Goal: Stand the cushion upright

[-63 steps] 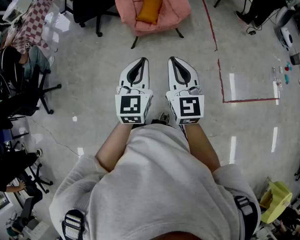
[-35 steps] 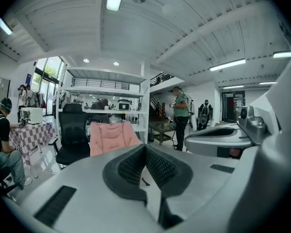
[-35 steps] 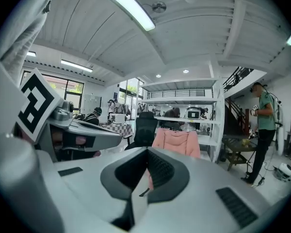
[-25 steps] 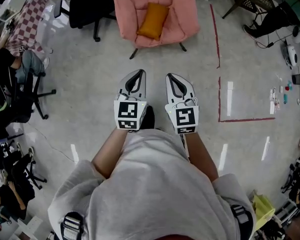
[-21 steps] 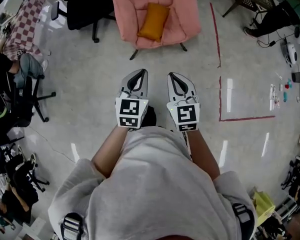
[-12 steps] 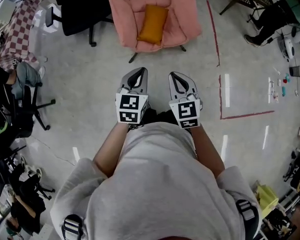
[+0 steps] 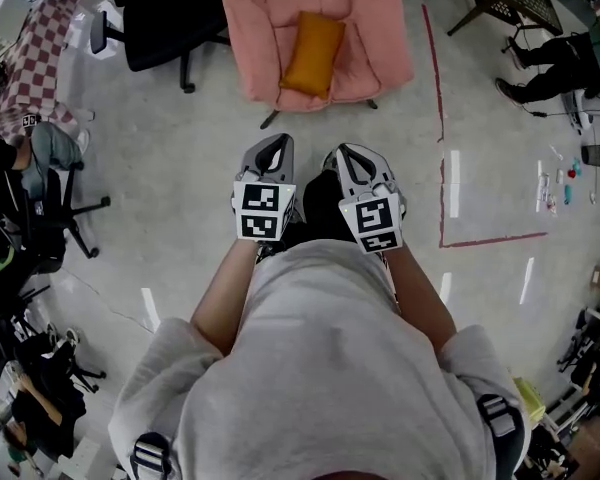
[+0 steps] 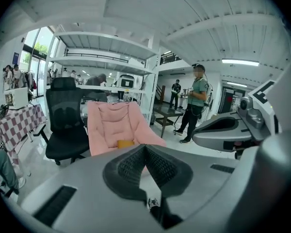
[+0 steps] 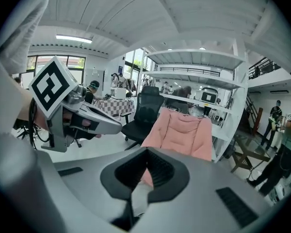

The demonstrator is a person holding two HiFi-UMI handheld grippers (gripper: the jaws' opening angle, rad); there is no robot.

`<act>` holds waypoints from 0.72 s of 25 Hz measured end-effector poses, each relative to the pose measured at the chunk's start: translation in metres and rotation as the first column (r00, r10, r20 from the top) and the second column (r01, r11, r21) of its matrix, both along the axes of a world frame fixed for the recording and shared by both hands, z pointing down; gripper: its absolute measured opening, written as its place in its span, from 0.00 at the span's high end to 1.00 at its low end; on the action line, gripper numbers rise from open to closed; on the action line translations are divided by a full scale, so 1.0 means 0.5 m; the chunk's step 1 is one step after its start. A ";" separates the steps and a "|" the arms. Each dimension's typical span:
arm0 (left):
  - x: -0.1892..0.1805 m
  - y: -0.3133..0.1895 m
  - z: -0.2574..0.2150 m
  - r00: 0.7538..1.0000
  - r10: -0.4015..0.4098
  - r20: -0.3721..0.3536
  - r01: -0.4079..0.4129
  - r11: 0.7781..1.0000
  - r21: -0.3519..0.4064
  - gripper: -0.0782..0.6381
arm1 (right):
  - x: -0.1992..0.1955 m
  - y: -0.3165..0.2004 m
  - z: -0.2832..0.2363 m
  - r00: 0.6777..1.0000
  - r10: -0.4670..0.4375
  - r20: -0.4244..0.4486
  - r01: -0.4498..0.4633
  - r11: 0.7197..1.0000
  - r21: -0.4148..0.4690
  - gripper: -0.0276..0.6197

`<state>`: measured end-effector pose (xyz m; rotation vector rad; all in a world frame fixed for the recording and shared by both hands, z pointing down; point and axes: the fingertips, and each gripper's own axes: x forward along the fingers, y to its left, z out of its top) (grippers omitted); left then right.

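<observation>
An orange cushion (image 7: 314, 53) lies flat, leaning back on the seat of a pink padded chair (image 7: 365, 38) ahead of me. In the left gripper view the cushion (image 8: 125, 143) shows small on the chair (image 8: 111, 125), just left of the jaw tips. My left gripper (image 7: 275, 142) and right gripper (image 7: 343, 151) are held side by side over the floor, well short of the chair. Both are shut with nothing between the jaws. In the right gripper view my right gripper (image 9: 146, 152) points at the chair (image 9: 184, 130), and its jaws hide the cushion.
A black office chair (image 7: 165, 23) stands left of the pink chair. A chequered table (image 7: 40, 58) and seated people are at the far left. Red tape lines (image 7: 442, 118) mark the floor on the right. A person (image 8: 196, 101) stands beyond the chair near a low table.
The pink chair and cushion have come closer and lower in the head view as I walk toward them. Both grippers stay shut and side by side.
</observation>
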<state>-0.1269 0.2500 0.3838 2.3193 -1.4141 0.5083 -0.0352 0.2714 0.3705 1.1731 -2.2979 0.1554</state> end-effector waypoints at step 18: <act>0.027 -0.322 0.252 0.964 -0.015 0.264 0.067 0.979 -0.190 0.87 | 0.111 -0.317 0.258 0.988 -0.137 -0.068 0.120 0.972 -0.204 0.95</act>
